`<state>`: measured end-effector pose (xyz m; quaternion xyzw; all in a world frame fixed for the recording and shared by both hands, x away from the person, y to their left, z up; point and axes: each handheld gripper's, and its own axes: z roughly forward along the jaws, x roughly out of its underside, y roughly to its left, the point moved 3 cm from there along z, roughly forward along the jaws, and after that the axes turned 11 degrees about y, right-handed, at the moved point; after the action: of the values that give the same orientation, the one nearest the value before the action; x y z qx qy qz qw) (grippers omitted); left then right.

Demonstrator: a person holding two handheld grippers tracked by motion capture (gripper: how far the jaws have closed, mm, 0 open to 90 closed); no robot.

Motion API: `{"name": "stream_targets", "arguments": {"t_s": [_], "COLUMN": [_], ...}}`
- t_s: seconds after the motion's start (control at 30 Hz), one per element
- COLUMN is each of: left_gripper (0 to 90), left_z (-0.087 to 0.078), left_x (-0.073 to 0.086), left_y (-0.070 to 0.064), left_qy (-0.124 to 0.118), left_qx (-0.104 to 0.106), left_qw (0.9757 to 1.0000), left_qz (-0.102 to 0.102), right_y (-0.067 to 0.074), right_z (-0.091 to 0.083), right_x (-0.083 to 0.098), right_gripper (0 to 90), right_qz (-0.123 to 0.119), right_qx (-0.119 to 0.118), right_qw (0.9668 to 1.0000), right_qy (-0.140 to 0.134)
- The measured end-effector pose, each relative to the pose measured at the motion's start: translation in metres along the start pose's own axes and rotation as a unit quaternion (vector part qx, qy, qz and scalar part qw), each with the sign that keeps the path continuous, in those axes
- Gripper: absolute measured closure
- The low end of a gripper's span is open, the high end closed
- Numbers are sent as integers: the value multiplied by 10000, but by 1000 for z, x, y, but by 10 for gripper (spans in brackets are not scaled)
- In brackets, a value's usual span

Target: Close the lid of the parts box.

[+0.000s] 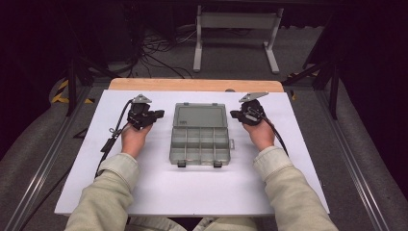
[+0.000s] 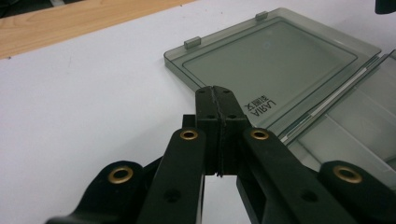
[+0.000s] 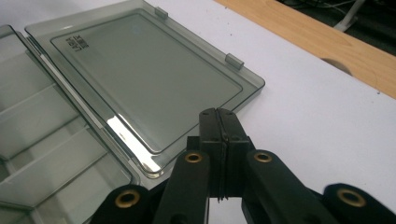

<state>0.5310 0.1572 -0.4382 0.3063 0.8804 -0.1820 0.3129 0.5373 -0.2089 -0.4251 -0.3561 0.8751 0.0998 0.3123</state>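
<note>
While the white table (image 1: pixel 192 192) carries it midway between its side edges, the open compartment box (image 1: pixel 199 142) lies with its lid (image 1: pixel 199 115) folded flat toward the far edge, probably ready for filling. Beside it the left gripper (image 1: pixel 159 114) and right gripper (image 1: pixel 234 114) rest, jaws pressed together on nothing.

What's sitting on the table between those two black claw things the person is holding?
An open grey compartment box, lid flat, lies between the left gripper and the right gripper, as the high view shows; bare white table flanks it.
</note>
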Motion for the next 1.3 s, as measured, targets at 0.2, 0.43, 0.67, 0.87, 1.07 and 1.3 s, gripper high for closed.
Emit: {"name": "stream_targets", "arguments": {"t_s": [0.2, 0.43, 0.67, 0.87, 1.07, 1.3], "left_gripper": [900, 900, 900, 900, 900, 900], "left_z": [10, 22, 31, 35, 41, 43], "left_x": [4, 6, 10, 10, 12, 13], "left_y": [1, -1, -3, -2, -5, -5], "left_qy": [290, 575, 735, 820, 965, 1020], "left_qx": [94, 245, 299, 322, 489, 540], "left_qw": [9995, 9980, 9968, 9961, 9941, 9933], "left_qz": [-98, -74, -127, -81, -117, -97], "right_y": [-2, -4, -2, -1, 0, 1], "right_z": [6, 16, 27, 31, 33, 36], "right_x": [3, 9, 14, 15, 16, 16], "right_gripper": [900, 900, 900, 900, 900, 900], "right_qz": [64, 107, 130, 94, 62, 11], "right_qx": [-32, -132, -287, -372, -408, -444], "right_qw": [9998, 9987, 9968, 9960, 9954, 9945], "right_qy": [199, 479, 741, 807, 867, 946]}}
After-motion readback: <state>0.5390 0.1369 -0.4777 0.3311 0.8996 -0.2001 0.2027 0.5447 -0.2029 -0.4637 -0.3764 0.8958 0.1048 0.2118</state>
